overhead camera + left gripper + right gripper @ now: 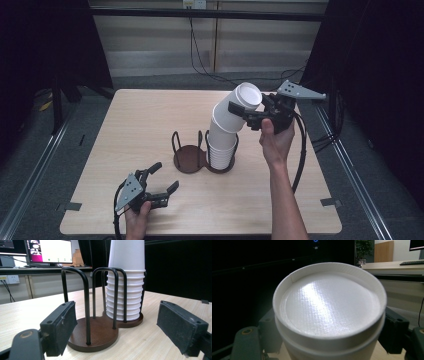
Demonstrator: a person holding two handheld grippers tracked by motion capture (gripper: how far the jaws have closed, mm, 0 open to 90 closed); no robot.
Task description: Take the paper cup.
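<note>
A dark wooden cup holder (189, 161) with black wire hoops stands mid-table. Its right bay holds a stack of upside-down white paper cups (221, 147). The top cup (239, 102) leans to the right above the stack, and my right gripper (245, 109) is shut on its sides. Seen from the right gripper view, the cup's base (329, 307) faces the camera between the jaws of the right gripper (332, 336). My left gripper (166, 176) rests open near the front left of the table, pointing at the holder (95, 332) and stack (126, 300). Nothing sits inside the left gripper (120, 325).
The holder's left bay (187, 150) has no cups in it. The light wooden table (140, 125) has bare room on the left and at the back. Cables (200, 55) run along the floor behind the table; dark curtains hang on both sides.
</note>
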